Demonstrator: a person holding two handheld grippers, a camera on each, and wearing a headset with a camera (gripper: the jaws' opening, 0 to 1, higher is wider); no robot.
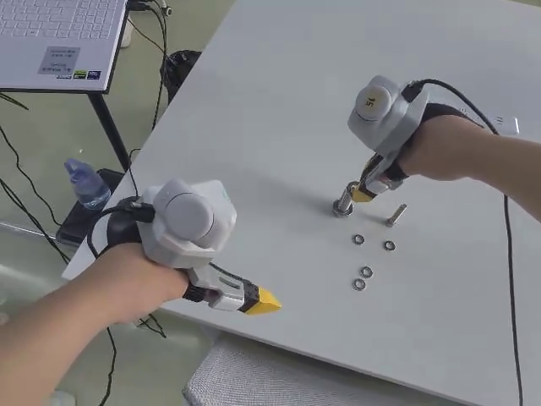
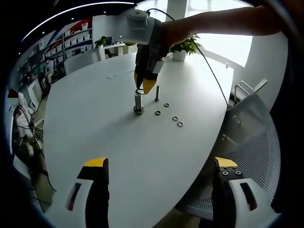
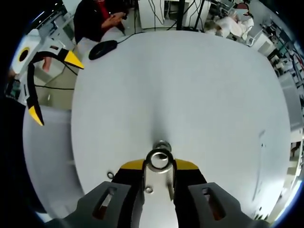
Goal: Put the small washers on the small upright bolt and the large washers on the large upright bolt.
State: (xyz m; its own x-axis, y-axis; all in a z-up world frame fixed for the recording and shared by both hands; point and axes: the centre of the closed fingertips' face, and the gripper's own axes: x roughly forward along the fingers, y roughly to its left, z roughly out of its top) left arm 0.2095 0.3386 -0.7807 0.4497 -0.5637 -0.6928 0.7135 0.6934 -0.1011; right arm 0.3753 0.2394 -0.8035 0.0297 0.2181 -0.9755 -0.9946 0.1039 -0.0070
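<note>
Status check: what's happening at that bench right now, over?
Right gripper shut on large washer over large bolt. Left gripper open, idle. Four small washers loose on table. Nothing blocking.

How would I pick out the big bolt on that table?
On the white table, find the right claw, which grips a washer. The big bolt stands upright just below its tip, much thicker than the slim bolt beside it.

— How's the light?
— Bright, even daylight. In the left gripper view, overexposed glazed windows (image 2: pixel 223 42) glare beyond the white right gripper with yellow tips (image 2: pixel 145 87).
— Shadows?
— Faint and soft on the matte white tabletop (image 1: pixel 279 110) beside those tips.
— Sharpness?
— The head view is crisp. Both gripper views bend at the edges, and the large steel washer (image 3: pixel 159 159) pinched in its jaws looks soft.
</note>
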